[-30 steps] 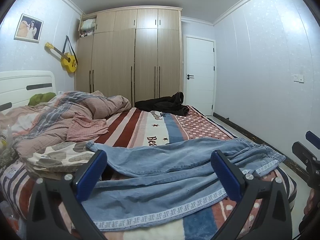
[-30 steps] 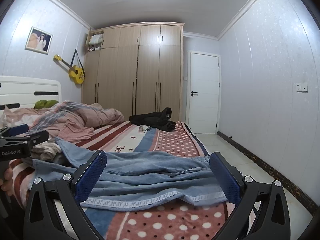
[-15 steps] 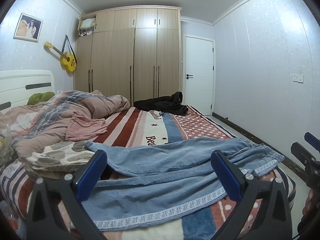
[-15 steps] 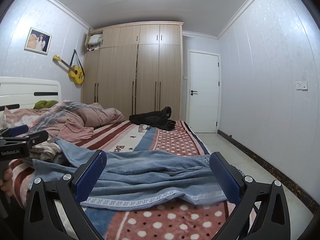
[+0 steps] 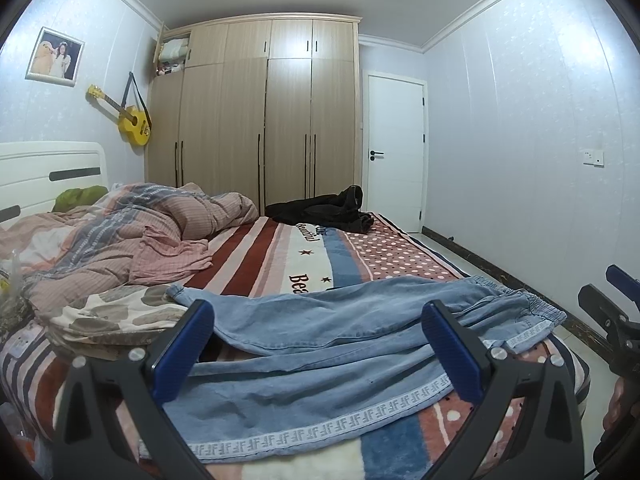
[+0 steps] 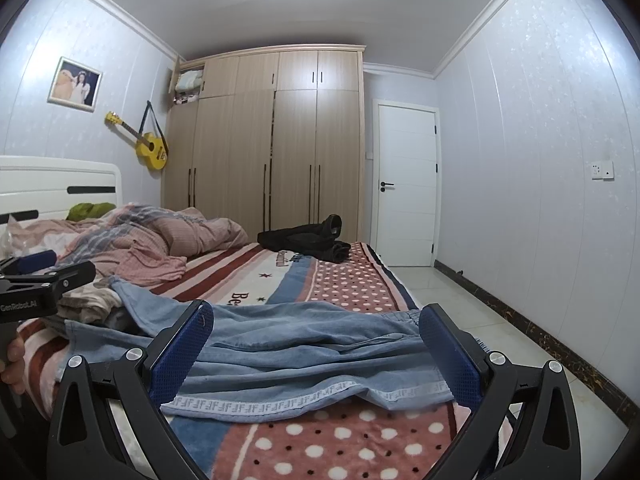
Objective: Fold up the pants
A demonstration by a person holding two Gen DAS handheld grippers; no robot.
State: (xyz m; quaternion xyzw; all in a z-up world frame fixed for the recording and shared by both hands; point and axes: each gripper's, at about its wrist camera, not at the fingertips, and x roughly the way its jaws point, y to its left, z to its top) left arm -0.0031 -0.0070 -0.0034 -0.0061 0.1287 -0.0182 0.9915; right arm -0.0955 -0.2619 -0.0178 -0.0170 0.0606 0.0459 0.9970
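— Where did we see the pants [image 5: 340, 344]?

— Spread crosswise over the near end of the bed [image 5: 360, 248], on its striped and dotted blanket. They were light blue denim, rumpled, one leg lapped over the other, with a white patterned band along the near edge and a gathered elastic waist at the right.

— And our grippers?

— The left gripper [image 5: 318, 344] and right gripper [image 6: 316, 350] both hung before the pants with jaws spread wide, holding nothing.
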